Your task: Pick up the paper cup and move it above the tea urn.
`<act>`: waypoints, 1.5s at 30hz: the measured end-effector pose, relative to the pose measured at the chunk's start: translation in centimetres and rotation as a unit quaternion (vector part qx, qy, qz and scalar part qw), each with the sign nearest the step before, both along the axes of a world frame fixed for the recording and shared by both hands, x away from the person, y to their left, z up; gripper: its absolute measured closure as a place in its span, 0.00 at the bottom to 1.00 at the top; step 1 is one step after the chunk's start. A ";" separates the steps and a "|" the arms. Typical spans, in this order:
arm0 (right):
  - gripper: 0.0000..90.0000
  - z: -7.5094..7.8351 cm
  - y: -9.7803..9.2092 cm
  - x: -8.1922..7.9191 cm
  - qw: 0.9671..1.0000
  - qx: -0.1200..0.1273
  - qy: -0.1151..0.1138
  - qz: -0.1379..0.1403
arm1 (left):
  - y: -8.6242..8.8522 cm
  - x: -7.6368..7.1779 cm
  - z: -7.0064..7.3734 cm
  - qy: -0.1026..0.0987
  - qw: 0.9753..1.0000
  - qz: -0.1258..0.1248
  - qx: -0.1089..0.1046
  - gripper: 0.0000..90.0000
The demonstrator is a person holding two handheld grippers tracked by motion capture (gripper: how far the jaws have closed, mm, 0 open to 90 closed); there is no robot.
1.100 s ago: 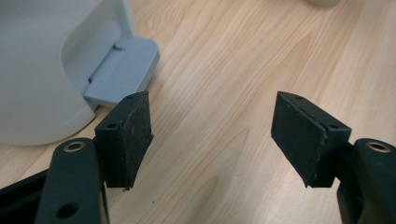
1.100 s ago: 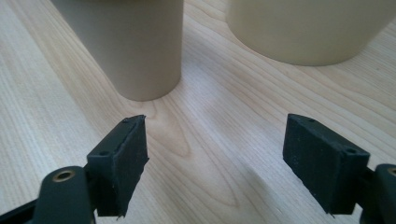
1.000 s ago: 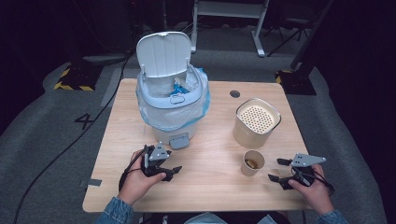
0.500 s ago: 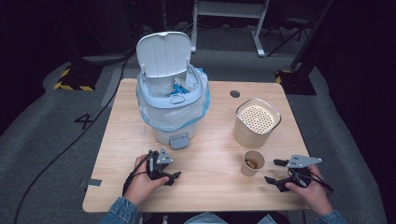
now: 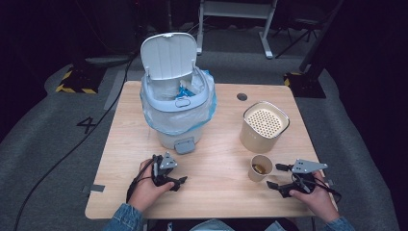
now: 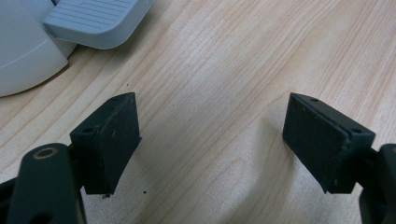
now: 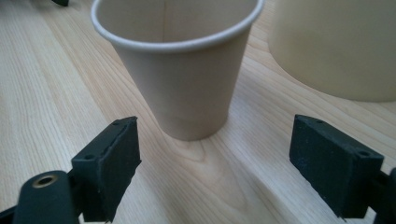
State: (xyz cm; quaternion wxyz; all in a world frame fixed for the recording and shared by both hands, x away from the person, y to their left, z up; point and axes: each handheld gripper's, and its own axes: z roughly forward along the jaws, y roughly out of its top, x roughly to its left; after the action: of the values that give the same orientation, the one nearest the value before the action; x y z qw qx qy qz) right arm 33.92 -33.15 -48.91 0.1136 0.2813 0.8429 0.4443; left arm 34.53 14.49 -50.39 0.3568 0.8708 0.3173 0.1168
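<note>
A small paper cup (image 5: 261, 168) (image 7: 182, 70) with something brown inside stands upright on the wooden table (image 5: 216, 144). My right gripper (image 5: 274, 176) (image 7: 215, 163) is open just right of the cup, jaws wide apart and pointing at its base, not touching it. My left gripper (image 5: 180, 180) (image 6: 210, 140) rests open near the table's front left, nothing between its jaws. Ahead of it stands a grey pedal bin (image 5: 175, 108) with its lid up, lined with a clear bag, and its pedal (image 6: 88, 23) shows close by.
A beige canister (image 5: 264, 126) (image 7: 336, 46) with a perforated top stands just behind the cup. A round cable hole (image 5: 241, 96) sits in the table's far side. Dark floor and cables surround the table.
The left gripper has dropped slightly towards the front edge. The right gripper has shifted a little towards the cup.
</note>
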 end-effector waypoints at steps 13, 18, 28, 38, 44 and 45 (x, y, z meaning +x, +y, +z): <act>0.23 -0.6 1.7 0.9 0.999 0.047 -0.013 0.022 | 0.0 0.0 0.0 0.000 1.000 0.001 0.000 0.21; 0.27 -0.7 2.8 1.3 0.998 0.044 -0.030 0.037 | 0.0 0.0 0.0 -0.001 1.000 0.001 0.001 0.21; 0.34 -0.3 3.2 2.0 0.996 0.047 -0.037 0.060 | 0.0 -0.1 0.0 -0.001 1.000 0.004 0.001 0.21; 0.35 3.3 2.2 1.8 0.994 0.065 -0.062 0.067 | 0.0 -0.1 0.0 -0.001 1.000 0.004 0.001 0.21; 0.35 6.0 1.6 2.3 0.993 0.064 -0.058 0.076 | 0.0 0.0 0.0 0.001 1.000 0.004 -0.001 0.21; 0.35 6.4 1.5 2.5 0.993 0.062 -0.057 0.078 | 0.0 0.0 0.0 0.000 1.000 0.004 0.000 0.21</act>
State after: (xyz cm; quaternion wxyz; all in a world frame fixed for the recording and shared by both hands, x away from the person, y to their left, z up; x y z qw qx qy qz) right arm 36.41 -31.65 -42.53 0.1092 0.1950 0.8253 0.5185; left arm 34.53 14.48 -50.39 0.3564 0.8697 0.3205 0.1177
